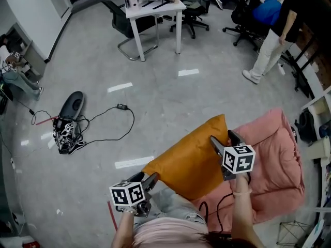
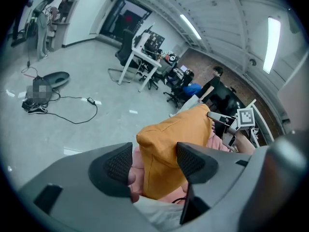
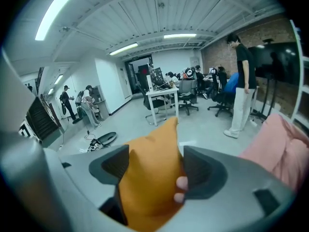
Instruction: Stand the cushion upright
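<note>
An orange cushion (image 1: 191,154) rests on edge against a big pink padded seat (image 1: 274,164), its top corner pointing away from me. My left gripper (image 1: 148,180) is at the cushion's near lower corner. In the left gripper view the cushion (image 2: 174,139) sits between the jaws of that gripper (image 2: 154,163), with a gap at the left pad. My right gripper (image 1: 223,139) is at the cushion's upper right edge. In the right gripper view the cushion (image 3: 149,178) fills most of the gap between the jaws of that gripper (image 3: 152,170), and bare fingers lie by the right pad. Both grippers stand open.
A white table (image 1: 155,6) and office chairs (image 1: 191,14) stand at the back. A person (image 1: 274,30) stands at the far right. A black bag (image 1: 66,133) with a loose cable (image 1: 111,123) lies on the grey floor at left. Shelving (image 1: 320,112) lines the right edge.
</note>
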